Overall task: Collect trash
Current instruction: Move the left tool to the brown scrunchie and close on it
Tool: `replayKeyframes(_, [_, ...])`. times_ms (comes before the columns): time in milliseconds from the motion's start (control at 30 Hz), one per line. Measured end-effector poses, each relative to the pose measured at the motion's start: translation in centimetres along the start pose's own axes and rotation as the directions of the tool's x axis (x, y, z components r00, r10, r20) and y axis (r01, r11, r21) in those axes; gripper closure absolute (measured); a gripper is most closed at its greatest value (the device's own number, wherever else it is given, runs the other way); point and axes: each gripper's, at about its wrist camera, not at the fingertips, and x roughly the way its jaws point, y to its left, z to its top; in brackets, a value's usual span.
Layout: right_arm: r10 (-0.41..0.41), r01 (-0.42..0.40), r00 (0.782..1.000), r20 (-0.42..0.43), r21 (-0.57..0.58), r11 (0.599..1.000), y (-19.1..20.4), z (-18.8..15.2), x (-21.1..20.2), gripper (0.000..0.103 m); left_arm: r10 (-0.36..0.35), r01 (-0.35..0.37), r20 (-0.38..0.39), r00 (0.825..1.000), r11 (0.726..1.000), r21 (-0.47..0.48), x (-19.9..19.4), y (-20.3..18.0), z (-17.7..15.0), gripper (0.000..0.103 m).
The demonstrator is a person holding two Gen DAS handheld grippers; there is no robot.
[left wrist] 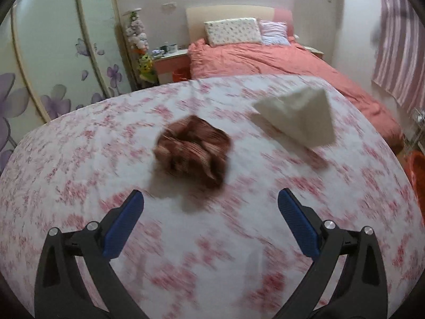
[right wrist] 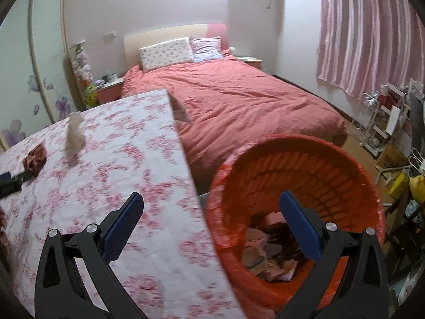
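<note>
Two wrist views over a bench (left wrist: 79, 159) covered in a white cloth with a pink floral print. Left wrist view: a crumpled brown wrapper (left wrist: 192, 151) with pale stripes lies near the middle of the bench, blurred, its edges folded up into an uneven lump. Beyond it and to the right stands a cream-white crumpled tissue (left wrist: 294, 114), peaked like a tent, apart from the wrapper. The left tongs (left wrist: 211, 203) hang over the cloth just short of the wrapper, jaws spread wide, blue pads facing each other, nothing between them and nothing touched.

Right wrist view: the same brown wrapper (right wrist: 34, 160) and white tissue (right wrist: 74, 135) appear small at the far left of the bench, well apart from the right tongs (right wrist: 211, 204). These tongs are likewise fully spread and empty; the left finger is over the bench edge, the right finger over the mouth of an orange slatted waste basket (right wrist: 358, 186). The basket stands just beside the bench's right edge and holds scraps of brownish and pale paper (right wrist: 265, 252) at its bottom. A dark tip of the other tool shows at the left margin near the wrapper.

Background: a bed (right wrist: 239, 101) with a salmon cover and two pillows, and a striped pink curtain (right wrist: 366, 32).
</note>
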Motion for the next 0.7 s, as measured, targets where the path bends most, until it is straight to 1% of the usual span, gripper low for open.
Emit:
replayKeyframes(100, [0.02, -0.02, 1.0, -0.016, -0.011, 1.0, 1.0, 0.0, 0.3, 0.002, 0.044, -0.044, -0.003, 0.999, 0.999, -0.007, 1.5, 0.9, 1.9, 0.004])
replayKeyframes(133, [0.027, -0.027, 0.999, -0.021, -0.013, 1.0, 1.3, 0.0, 0.3, 0.002, 0.052, -0.052, -0.006, 0.999, 0.999, -0.004, 1.8, 0.6, 2.3, 0.004])
replayKeyframes(267, [0.042, -0.043, 0.999, -0.028, -0.025, 0.999, 2.2, 0.1, 0.5, 0.002, 0.076, -0.075, -0.063, 0.995, 0.997, 0.006, 4.6, 0.3, 3.9, 0.004])
replayKeyframes(400, [0.045, -0.047, 0.998, -0.038, -0.041, 0.998, 2.7, 0.1, 0.5, 0.002, 0.103, -0.104, -0.081, 0.991, 0.994, -0.013, 6.3, 0.2, 4.6, 0.004])
replayKeyframes(467, [0.045, -0.047, 0.998, -0.042, -0.044, 0.998, 2.8, 0.1, 0.8, 0.002, 0.098, -0.1, -0.083, 0.992, 0.995, -0.028, 6.9, 0.6, 4.8, 0.007])
replayKeyframes(500, [0.047, -0.049, 0.998, -0.046, -0.044, 0.998, 2.8, 0.1, 0.8, 0.002, 0.091, -0.094, -0.088, 0.992, 0.995, -0.034, 7.0, 0.6, 4.7, 0.013])
replayKeyframes(533, [0.048, -0.05, 0.998, -0.05, -0.043, 0.998, 3.1, 0.2, 1.0, 0.002, 0.071, -0.075, -0.102, 0.992, 0.996, -0.043, 7.4, 0.8, 4.7, 0.022])
replayKeyframes(600, [0.057, -0.059, 0.997, -0.059, -0.039, 0.997, 3.3, 0.2, 1.2, 0.002, 0.037, -0.045, -0.125, 0.991, 0.997, -0.059, 8.0, 1.1, 4.6, 0.028])
replayKeyframes(633, [0.062, -0.064, 0.996, -0.062, -0.038, 0.997, 3.5, 0.2, 1.2, 0.002, 0.033, -0.041, -0.118, 0.992, 0.997, -0.066, 7.9, 1.2, 4.5, 0.033])
replayKeyframes(667, [0.065, -0.068, 0.996, -0.063, -0.039, 0.997, 3.6, 0.2, 1.2, 0.002, 0.031, -0.04, -0.116, 0.993, 0.997, -0.069, 7.9, 1.3, 4.4, 0.035])
replayKeyframes(700, [0.069, -0.072, 0.996, -0.064, -0.042, 0.997, 3.8, 0.2, 1.2, 0.002, 0.022, -0.03, -0.112, 0.993, 0.997, -0.07, 7.7, 1.5, 4.3, 0.04])
